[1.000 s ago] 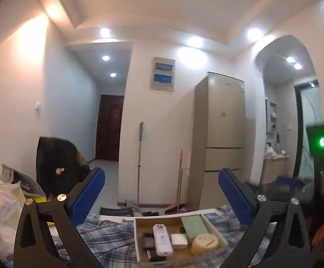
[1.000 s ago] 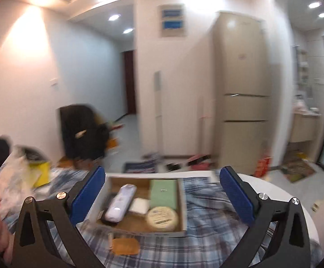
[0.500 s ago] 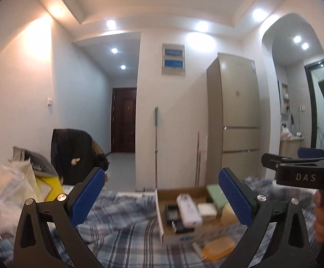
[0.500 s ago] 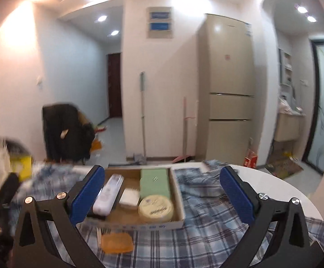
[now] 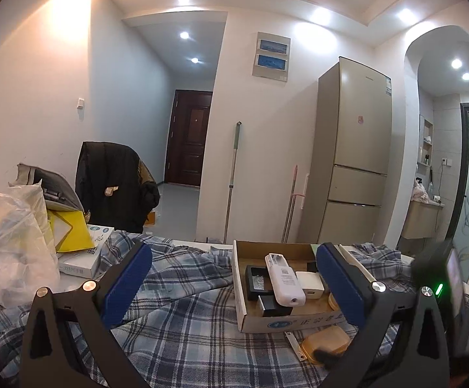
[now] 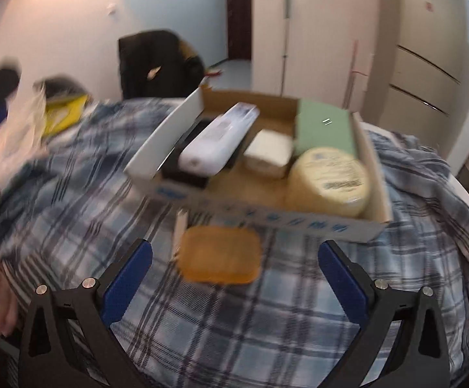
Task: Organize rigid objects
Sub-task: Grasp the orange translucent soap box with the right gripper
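Cardboard box (image 5: 253,321) with blue Chinese print, white remote (image 5: 283,279), printed round tin (image 6: 329,181)

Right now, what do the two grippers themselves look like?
Both match: the left gripper and right gripper have black angular frames with cut-out slots, silver screw heads and blue padded jaws. A green indicator light glows on the right unit, seen from the left wrist.

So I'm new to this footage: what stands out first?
A cardboard box on the plaid cloth, packed with a white remote, a round tin and a green box. An amber case lies just in front of it, ahead of the open right hand-held gripper.
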{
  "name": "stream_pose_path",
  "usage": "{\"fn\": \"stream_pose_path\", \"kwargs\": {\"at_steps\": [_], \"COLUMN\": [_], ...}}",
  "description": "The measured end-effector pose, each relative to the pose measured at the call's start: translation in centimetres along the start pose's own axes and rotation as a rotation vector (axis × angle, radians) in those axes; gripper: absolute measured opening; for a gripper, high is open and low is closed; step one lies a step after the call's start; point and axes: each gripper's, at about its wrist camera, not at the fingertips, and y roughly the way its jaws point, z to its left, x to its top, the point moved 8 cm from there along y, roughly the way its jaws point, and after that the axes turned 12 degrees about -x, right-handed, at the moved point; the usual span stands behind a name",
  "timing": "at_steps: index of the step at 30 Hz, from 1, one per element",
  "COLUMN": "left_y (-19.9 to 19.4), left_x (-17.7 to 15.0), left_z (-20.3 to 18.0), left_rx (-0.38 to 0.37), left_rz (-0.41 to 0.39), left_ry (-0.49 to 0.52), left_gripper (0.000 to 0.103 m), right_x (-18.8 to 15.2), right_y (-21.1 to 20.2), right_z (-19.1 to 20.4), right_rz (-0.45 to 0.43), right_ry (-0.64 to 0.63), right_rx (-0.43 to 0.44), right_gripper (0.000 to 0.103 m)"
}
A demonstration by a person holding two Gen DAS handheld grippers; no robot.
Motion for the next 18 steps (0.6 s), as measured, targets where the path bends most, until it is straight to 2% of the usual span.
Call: {"fn": "stream_pose_path", "kwargs": {"at_steps": [3,7,11,14,15,18], "left_y": [0.3,0.5,0.4,0.5,0.7,1.5], "left_x": [-0.1,-0.1,-0.1,-0.1,-0.2,-0.5], "left_z": [0.4,0.6,0.6,0.5,0.5,0.1], "left_rx": [0.008,0.014,0.015,0.013,0.01,-0.008], "left_rz": [0.013,0.022,0.022,0.026,0.032,0.071], "left_ry": [-0.012,-0.02,-0.016,-0.005,-0.001,0.011], "left_gripper": [0.103,0.103,0.103,0.103,0.103,0.103], "right_x": [-0.2,-0.8,-0.9,-0.7,-0.5,-0.2], "right_y": [0.2,0.8,1.4,2.0,2.2,2.5], "right_z": [0.5,0.1,-0.4,-0.3,-0.1,-0.3], "right_rz": [-0.001,0.046,0.073,0.088,0.091,0.095], "right_ry": [-0.036,-0.011,0.027,0.029,0.027,0.048], "right_rx": [-0.025,-0.013,-0.002,-0.008,0.003,-0.005], "right_gripper": [0.094,0.093,0.084,0.073,0.065,0.062]}}
